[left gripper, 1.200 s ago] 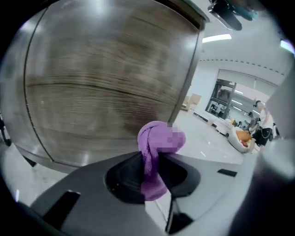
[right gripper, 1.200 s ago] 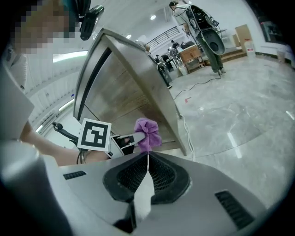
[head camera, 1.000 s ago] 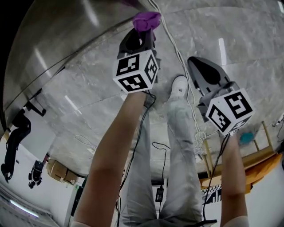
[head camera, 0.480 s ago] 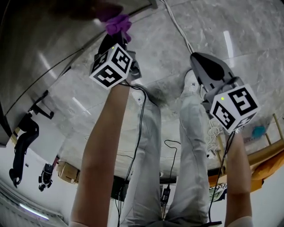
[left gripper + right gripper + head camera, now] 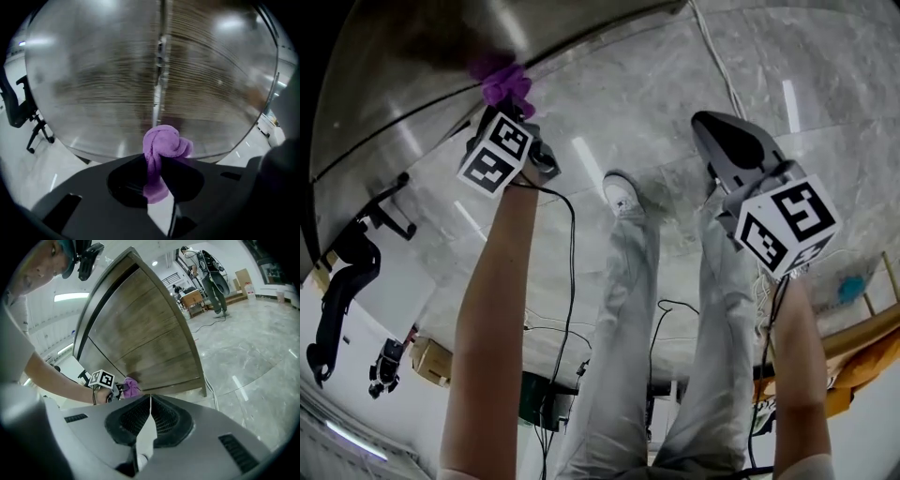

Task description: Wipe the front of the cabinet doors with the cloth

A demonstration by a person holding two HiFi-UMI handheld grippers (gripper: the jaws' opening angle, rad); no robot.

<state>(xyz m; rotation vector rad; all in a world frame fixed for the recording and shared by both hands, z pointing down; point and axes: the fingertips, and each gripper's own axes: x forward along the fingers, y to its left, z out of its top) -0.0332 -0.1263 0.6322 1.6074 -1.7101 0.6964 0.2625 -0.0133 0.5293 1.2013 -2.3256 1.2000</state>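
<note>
A bunched purple cloth (image 5: 503, 82) is pressed against the lower part of the wooden cabinet door (image 5: 412, 75), held in my left gripper (image 5: 508, 103), which is shut on it. In the left gripper view the purple cloth (image 5: 161, 150) sticks out from between the jaws toward the cabinet door (image 5: 108, 84), near the seam between two doors. My right gripper (image 5: 712, 127) hangs shut and empty over the floor, away from the cabinet. From the right gripper view I see the cabinet (image 5: 140, 333), the cloth (image 5: 131, 386) and the left gripper's marker cube (image 5: 102, 379).
Below me are the marble floor (image 5: 675, 84), a white cable (image 5: 722, 66) running along it and the person's legs and shoe (image 5: 623, 192). A black office chair (image 5: 18, 103) stands left of the cabinet. A wooden frame (image 5: 853, 328) lies at the right.
My left gripper has carried the cloth leftward along the cabinet front. The right gripper has stayed about where it was, and the person's feet have shifted.
</note>
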